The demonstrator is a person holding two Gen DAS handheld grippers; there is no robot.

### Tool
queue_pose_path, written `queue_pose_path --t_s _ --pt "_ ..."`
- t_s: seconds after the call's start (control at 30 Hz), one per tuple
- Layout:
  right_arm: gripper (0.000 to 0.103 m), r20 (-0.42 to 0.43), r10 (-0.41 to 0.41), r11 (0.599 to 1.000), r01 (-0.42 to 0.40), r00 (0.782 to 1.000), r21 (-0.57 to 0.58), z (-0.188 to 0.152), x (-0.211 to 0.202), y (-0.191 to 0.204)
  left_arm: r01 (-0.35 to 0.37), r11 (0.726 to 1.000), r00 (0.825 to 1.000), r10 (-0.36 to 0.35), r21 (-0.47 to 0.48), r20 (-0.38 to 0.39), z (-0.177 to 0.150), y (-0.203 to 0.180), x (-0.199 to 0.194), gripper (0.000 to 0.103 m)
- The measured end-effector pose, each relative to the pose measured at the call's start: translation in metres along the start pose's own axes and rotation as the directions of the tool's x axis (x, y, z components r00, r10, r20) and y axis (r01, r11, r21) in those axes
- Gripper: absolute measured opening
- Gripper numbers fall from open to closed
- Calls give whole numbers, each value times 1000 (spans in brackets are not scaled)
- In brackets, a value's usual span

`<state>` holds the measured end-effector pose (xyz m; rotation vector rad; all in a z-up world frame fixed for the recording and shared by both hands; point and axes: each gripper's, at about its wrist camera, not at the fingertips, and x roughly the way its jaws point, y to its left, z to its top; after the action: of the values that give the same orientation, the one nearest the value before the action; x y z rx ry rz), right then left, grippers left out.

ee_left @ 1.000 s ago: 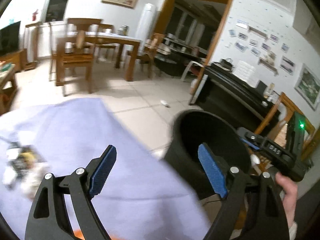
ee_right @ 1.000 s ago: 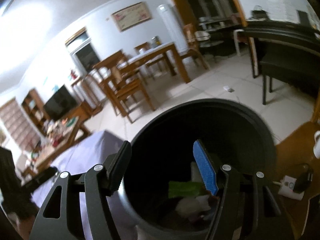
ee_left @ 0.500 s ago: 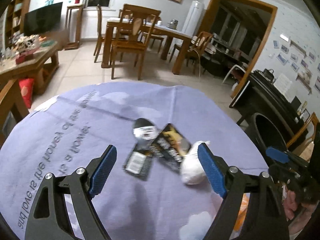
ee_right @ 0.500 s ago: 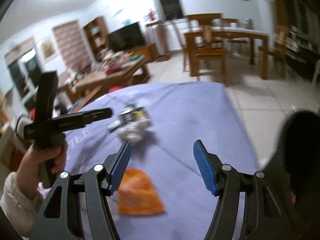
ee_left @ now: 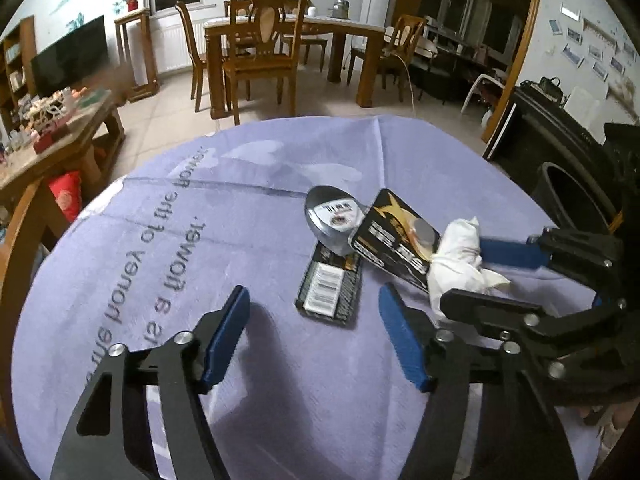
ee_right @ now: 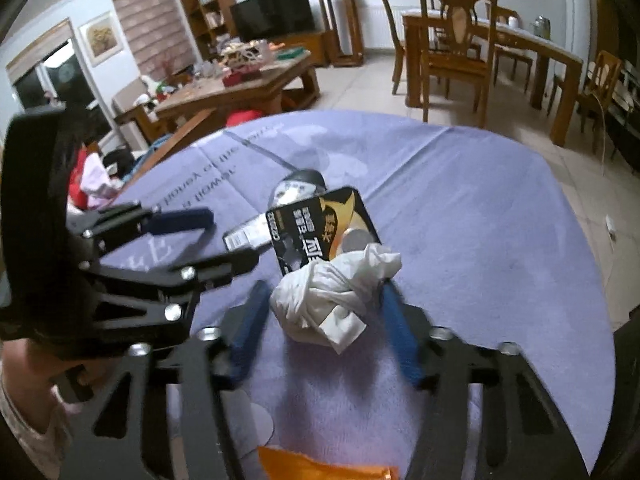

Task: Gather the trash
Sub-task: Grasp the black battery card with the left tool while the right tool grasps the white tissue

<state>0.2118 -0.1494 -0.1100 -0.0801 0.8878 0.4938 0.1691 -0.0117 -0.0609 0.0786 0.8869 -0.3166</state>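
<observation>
On the purple tablecloth [ee_left: 160, 240] lies a small pile of trash: a black barcode packet [ee_left: 328, 288], a silver foil lid [ee_left: 332, 216], a black and gold wrapper [ee_left: 396, 240] and a crumpled white tissue [ee_left: 456, 256]. My left gripper [ee_left: 312, 336] hovers just short of the barcode packet, jaws closing with nothing between them. My right gripper [ee_right: 324, 320] is closing around the tissue [ee_right: 332, 292], and both pads touch its sides. The black and gold wrapper [ee_right: 320, 224] lies just beyond it. The left gripper [ee_right: 208, 240] shows at the left of the right wrist view.
An orange wrapper [ee_right: 320, 468] lies at the near edge of the cloth. A black bin [ee_left: 568, 196] stands off the table's right side. Wooden dining chairs and a table [ee_left: 280, 40] stand beyond, with a cluttered coffee table [ee_right: 240, 84] to the left. A hand [ee_right: 24, 360] holds the left gripper.
Both grippers swung away from the black bin to the trash on the cloth. The right one came up to the tissue and narrowed onto it. The left jaws narrowed too.
</observation>
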Motion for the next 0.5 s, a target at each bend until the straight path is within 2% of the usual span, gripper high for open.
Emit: queue_pose_path --t_s 0.07,0.17,0.2,0.37,0.5 --pt "38 9 -1 1000 1 1000 -8 -1 0 0 -49 997 999 49 67 -1 2 -5 5 53" --pt "34 30 5 1000 -5 1000 0 -3 -1 -2 -40 994 999 40 102 1 3 -9 9 43" --pt "33 37 7 1000 -7 999 7 -4 -3 -4 -39 994 999 39 105 2 3 -9 9 36" --pt "30 72 20 999 -23 997 42 -11 -15 -11 -22 995 1000 22 99 3 -2 -8 6 33" --pt "29 116 33 997 -40 993 59 -18 -35 -17 23 998 1000 -24 57 7 -9 -3 -7 33"
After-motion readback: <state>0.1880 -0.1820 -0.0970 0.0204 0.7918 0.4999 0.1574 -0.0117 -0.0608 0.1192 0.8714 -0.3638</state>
